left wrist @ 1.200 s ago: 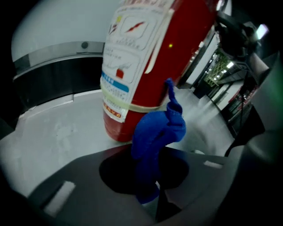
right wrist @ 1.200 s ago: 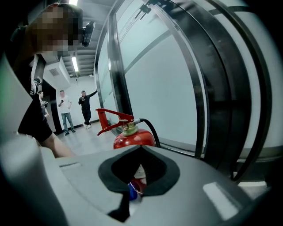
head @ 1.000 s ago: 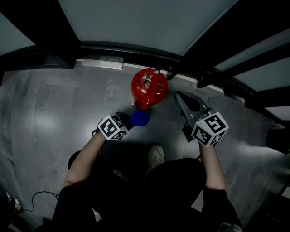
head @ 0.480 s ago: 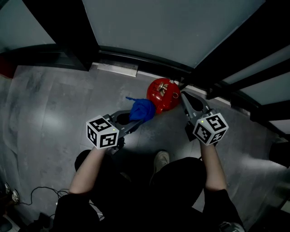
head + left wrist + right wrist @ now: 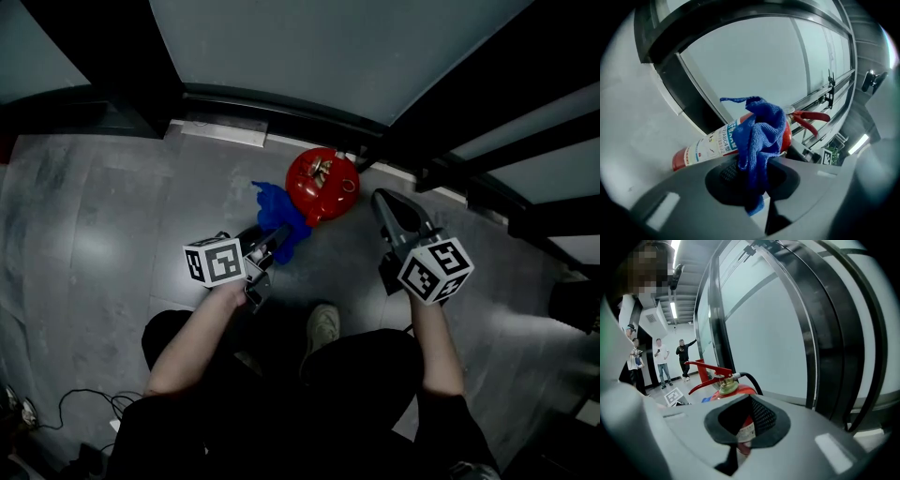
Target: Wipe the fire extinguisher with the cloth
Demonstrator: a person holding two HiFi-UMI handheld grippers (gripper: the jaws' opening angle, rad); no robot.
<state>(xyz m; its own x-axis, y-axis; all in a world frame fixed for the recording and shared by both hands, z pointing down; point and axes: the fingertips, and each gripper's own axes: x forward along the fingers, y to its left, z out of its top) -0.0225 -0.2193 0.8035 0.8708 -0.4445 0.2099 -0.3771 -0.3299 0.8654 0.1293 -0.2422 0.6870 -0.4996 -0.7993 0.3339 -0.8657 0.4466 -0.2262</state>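
the person's shoe (image 5: 323,325) is planted on the grey floor (image 5: 112,216), close enough that both arms reach without leaning. the left gripper (image 5: 274,240) has its claw pinching a bunched blue cloth (image 5: 274,214), most of the fabric spilling past the tips so that cloth rather than plastic meets the metal. the right gripper (image 5: 382,201) hangs just right of the target, its claw pressed together on nothing; i'd guess it waits there to steady the cylinder if the wiping pushes it.

the red fire extinguisher (image 5: 323,187) stands upright on the floor against the foot of the glass wall (image 5: 309,47), between the two grippers, with the cloth lying against its left flank. its red lever (image 5: 705,373) and black hose (image 5: 751,380) show at the top from the right gripper view. far down the corridor a few people stand, too small to make out more.

a second ago the cloth sat at the near side of the cylinder; it has since swept round to the left flank, while the right gripper has kept its post.
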